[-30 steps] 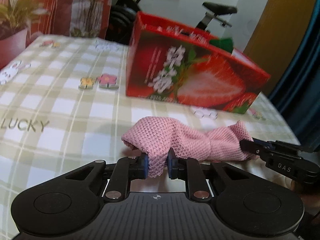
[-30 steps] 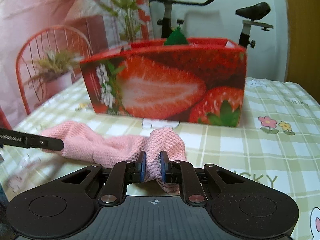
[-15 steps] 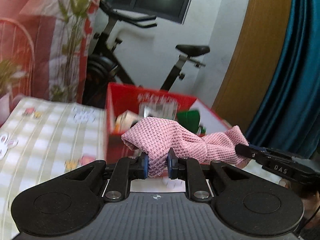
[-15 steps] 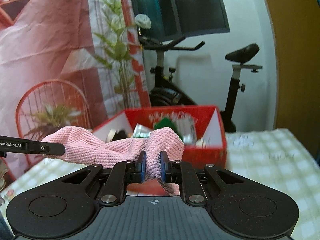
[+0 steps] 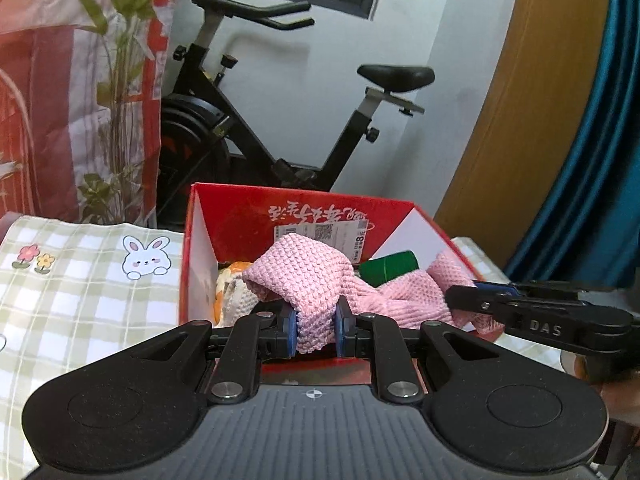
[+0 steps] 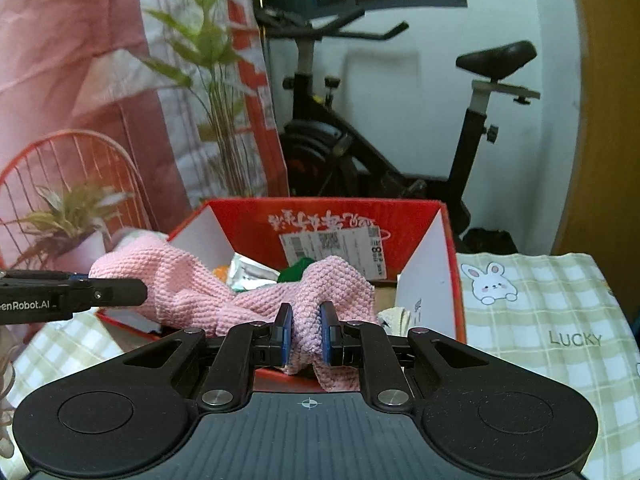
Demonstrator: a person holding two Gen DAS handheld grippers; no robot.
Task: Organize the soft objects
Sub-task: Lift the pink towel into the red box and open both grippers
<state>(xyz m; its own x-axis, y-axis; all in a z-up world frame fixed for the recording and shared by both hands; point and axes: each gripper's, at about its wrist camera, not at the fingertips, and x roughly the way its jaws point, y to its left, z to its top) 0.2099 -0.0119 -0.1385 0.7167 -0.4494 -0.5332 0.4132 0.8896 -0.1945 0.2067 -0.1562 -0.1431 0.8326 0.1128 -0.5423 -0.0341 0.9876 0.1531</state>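
Pink knitted cloth (image 5: 316, 276) hangs stretched between two handheld grippers, above the open top of a red box (image 5: 240, 212) printed with white lettering. The left gripper (image 5: 316, 330) points forward and somewhat down, its jaws nearly closed and pinching one bunched end of the cloth between blue pads. The right gripper (image 6: 306, 334) points the same way, its jaws also nearly closed and clamped on the other bunched end. In the left view the right gripper's black fingers reach in from the right side. The cloth has a nubbly, waffle-like weave and sags in soft folds between the two grips. Inside the box lie a green item (image 5: 394, 267) and an orange-and-white fabric piece (image 5: 232, 292). The box stands on a counter (image 6: 560, 320) covered with a green-checked cloth showing a rabbit picture.
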